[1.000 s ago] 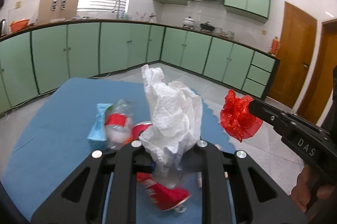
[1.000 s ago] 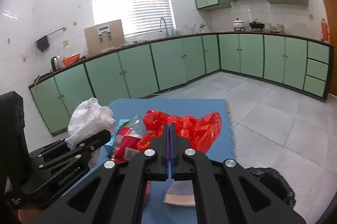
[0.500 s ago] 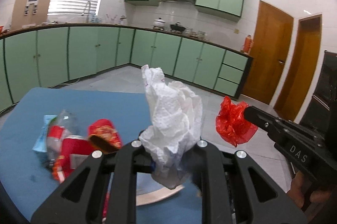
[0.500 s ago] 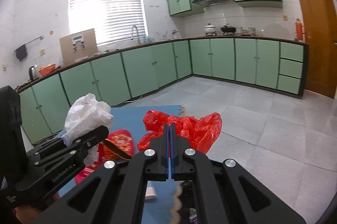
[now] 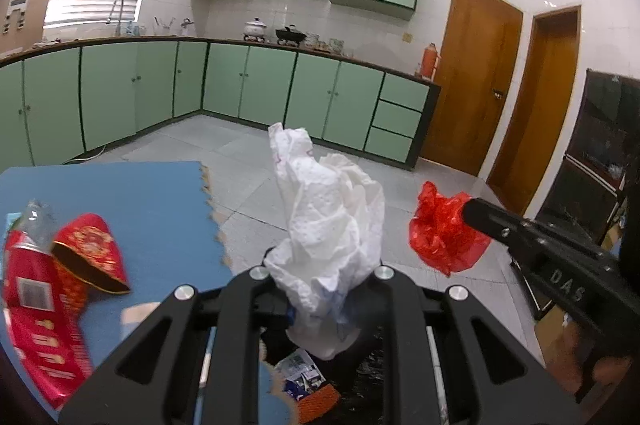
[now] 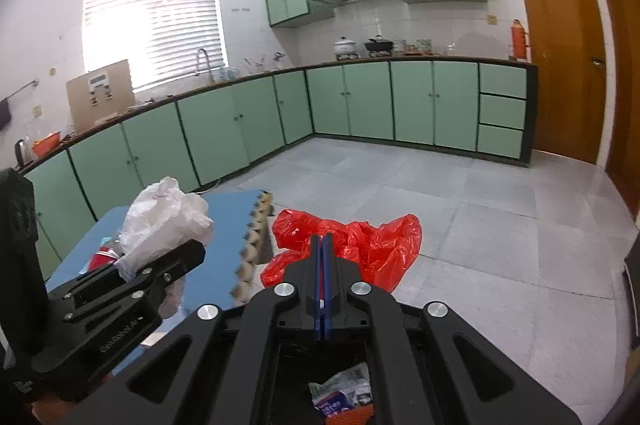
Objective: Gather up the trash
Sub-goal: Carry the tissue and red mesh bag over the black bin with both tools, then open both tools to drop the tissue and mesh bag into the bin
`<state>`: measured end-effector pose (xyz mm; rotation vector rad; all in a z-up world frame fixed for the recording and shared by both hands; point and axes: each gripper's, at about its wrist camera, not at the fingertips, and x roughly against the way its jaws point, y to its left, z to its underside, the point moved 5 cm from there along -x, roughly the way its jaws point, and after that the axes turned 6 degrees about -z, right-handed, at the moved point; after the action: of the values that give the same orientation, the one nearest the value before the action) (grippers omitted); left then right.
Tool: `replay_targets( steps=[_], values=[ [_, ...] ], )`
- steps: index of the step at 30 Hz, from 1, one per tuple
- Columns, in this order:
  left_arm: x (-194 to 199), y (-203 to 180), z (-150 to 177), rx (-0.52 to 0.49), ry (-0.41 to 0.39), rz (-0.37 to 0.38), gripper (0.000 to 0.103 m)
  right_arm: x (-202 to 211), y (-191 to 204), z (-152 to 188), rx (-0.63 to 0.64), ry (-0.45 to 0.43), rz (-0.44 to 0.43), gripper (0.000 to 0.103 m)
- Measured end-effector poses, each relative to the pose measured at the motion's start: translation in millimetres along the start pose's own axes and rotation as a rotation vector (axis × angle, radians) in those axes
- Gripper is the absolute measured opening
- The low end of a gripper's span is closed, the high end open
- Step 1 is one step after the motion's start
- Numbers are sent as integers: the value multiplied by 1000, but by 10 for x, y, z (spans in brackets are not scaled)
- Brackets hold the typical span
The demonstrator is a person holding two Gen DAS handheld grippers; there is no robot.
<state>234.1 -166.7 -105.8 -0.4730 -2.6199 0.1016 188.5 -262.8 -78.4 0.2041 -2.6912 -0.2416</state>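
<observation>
Left gripper [image 5: 320, 289] holds paper wad [image 5: 328, 233] at 12 o'clock. Plastic bag [image 5: 440, 237] at 3 o'clock, in right gripper [image 6: 322, 253]. Mat [image 5: 140, 209] at 9 o'clock, wrappers [image 5: 52, 285] on it. Bin [image 5: 360, 377] below grippers, at 6 o'clock.

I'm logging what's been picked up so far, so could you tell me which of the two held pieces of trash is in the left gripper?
The white crumpled paper wad, clamped in the left gripper; the right gripper holds the red plastic bag.
</observation>
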Motion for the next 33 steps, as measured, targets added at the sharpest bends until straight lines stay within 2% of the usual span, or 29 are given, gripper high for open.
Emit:
replay_targets(
  steps=[7, 11, 16, 19, 21, 27, 33],
  values=[
    [-357, -183, 234, -21, 48, 2, 16, -59, -354, 187, -31, 39, 40, 1],
    [-562, -242, 344, -24, 96, 29, 18, -134, -508, 343, -57, 72, 55, 1],
    [-714, -282, 414, -21, 136, 41, 32, -189, -703, 488, -94, 94, 65, 1],
    [-712, -262, 404, -22, 126, 33, 44, -222, -731, 534, -98, 103, 65, 1],
    [-700, -227, 388, -13, 126, 31, 44, -236, -729, 553, -99, 107, 63, 1],
    [-643, -136, 304, 2, 105, 18, 58, -305, -738, 574, -100, 118, 56, 1],
    [-562, -37, 236, 11, 85, -3, 59, -367, -748, 571, -98, 129, 46, 1]
  ],
)
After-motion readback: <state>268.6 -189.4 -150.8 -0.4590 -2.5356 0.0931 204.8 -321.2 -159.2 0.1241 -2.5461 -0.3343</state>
